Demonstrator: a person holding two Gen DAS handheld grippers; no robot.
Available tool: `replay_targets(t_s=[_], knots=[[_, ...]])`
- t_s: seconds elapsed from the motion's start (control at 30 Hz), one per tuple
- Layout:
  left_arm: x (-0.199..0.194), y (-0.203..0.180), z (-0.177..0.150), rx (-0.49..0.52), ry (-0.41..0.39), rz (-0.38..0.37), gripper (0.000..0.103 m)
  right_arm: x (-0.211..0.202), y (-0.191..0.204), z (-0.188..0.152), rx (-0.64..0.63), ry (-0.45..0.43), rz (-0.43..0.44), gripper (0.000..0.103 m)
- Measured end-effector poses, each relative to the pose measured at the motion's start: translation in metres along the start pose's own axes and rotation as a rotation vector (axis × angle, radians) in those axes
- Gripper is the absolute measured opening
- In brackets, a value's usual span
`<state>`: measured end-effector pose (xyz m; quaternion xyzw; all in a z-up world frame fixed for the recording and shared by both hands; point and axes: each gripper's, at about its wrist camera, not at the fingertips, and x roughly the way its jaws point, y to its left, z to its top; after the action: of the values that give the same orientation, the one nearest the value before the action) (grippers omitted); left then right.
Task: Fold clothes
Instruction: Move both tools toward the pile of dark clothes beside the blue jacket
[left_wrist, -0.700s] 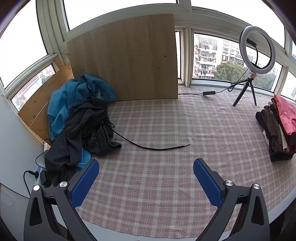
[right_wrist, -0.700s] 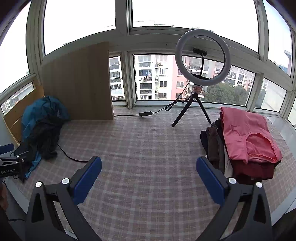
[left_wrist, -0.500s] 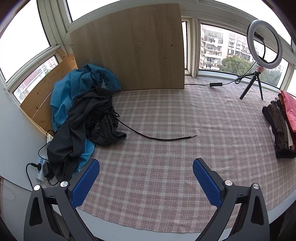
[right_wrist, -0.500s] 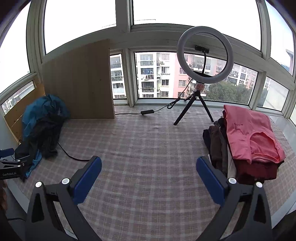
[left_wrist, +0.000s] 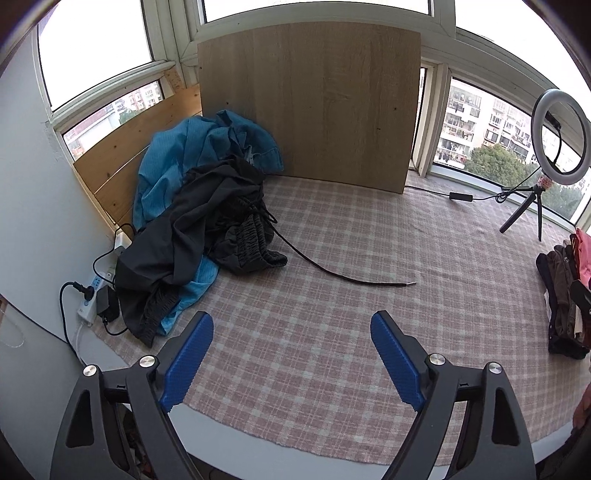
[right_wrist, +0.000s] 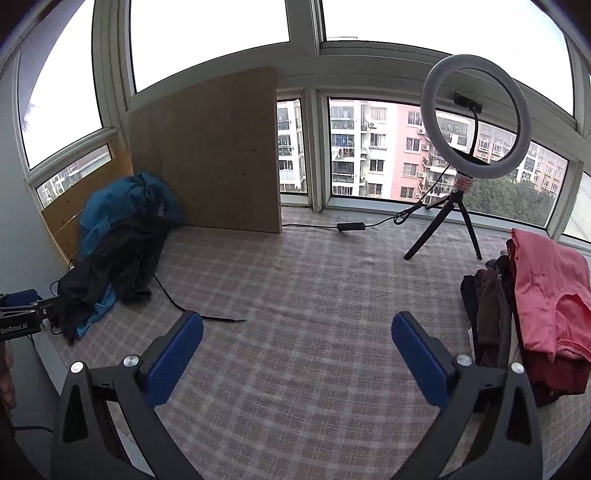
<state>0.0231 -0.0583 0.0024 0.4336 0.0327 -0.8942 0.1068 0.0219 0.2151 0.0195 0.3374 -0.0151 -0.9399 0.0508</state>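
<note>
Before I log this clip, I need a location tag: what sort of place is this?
Probably an enclosed balcony or bay window in a high-rise flat, set up for filming. Windows wrap the checked cloth and look onto apartment blocks; a ring light stands beside folded clothes.

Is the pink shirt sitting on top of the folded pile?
Yes, the pink shirt lies on top of the folded pile at the right of the checked cloth.

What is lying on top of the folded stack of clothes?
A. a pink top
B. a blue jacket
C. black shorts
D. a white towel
A: the pink top lies on top of the folded stack at the right, far from the unfolded heap.
</note>
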Motion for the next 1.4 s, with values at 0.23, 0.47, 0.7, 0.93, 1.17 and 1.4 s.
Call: replay_targets(t_s=[0.23,0.47,0.7,0.93,1.17,1.4], knots=[[-0.035,0.061,0.022,-0.118,-0.170,0.047,0.086,0.009,0.013,0.035,-0.009,-0.065,0.070,0.103],[-0.057,0.122,0.038,-0.086,-0.299,0.227,0.089,0.015,0.052,0.071,-0.069,-0.100,0.144,0.103],[-0.060,0.177,0.042,-0.035,-0.345,0.365,0.089,0.027,0.111,0.086,-0.114,-0.073,0.191,0.103],[-0.056,0.258,0.047,-0.123,-0.308,0.322,0.090,0.042,0.175,0.100,-0.132,-0.091,0.229,0.103],[-0.039,0.305,0.046,-0.152,-0.285,0.311,0.099,0.082,0.239,0.101,-0.192,-0.115,0.247,0.103],[-0.032,0.327,0.055,-0.137,-0.297,0.278,0.100,0.134,0.283,0.106,-0.210,-0.070,0.269,0.103]])
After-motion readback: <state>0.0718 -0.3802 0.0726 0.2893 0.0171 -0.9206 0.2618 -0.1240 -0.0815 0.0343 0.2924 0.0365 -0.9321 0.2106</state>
